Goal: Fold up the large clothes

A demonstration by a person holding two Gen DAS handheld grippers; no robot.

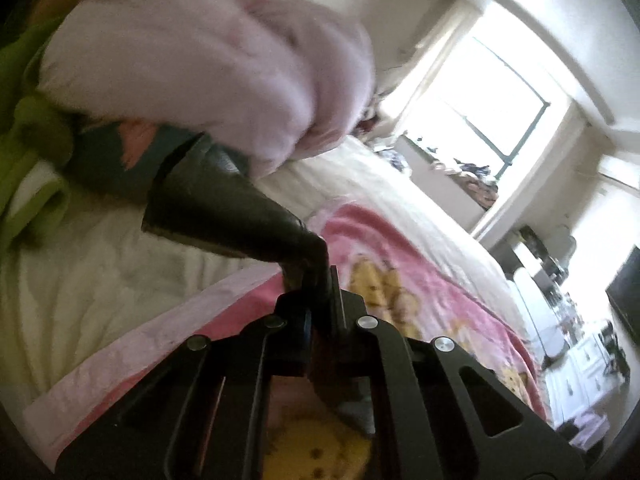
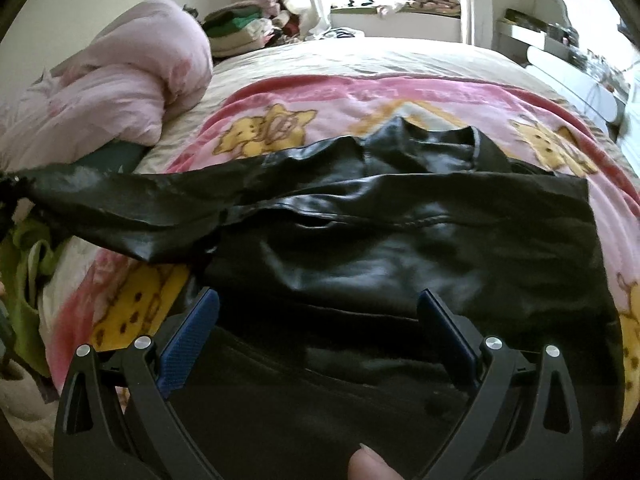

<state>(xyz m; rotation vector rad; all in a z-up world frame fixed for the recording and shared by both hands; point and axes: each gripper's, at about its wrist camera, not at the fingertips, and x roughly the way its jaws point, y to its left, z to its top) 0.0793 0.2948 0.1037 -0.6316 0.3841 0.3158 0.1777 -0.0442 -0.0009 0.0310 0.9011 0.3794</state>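
Observation:
A black leather jacket (image 2: 400, 240) lies spread on a pink cartoon blanket (image 2: 280, 128) on the bed. One sleeve (image 2: 120, 196) is pulled out to the left and held off the bed. My left gripper (image 1: 310, 276) is shut on that sleeve (image 1: 216, 200), which fans out up and left from the jaws. My right gripper (image 2: 320, 320) hovers over the jacket's lower body. Its blue pads (image 2: 192, 336) stand wide apart with nothing pinched between them. A thumb (image 2: 368, 464) shows at the bottom edge.
A bunched pink duvet (image 2: 120, 80) fills the bed's left side, with a green garment (image 2: 28, 280) below it. Folded clothes (image 2: 248, 28) are piled at the far corner. A window sill (image 2: 400, 12) and a white desk (image 2: 560, 60) stand beyond the bed.

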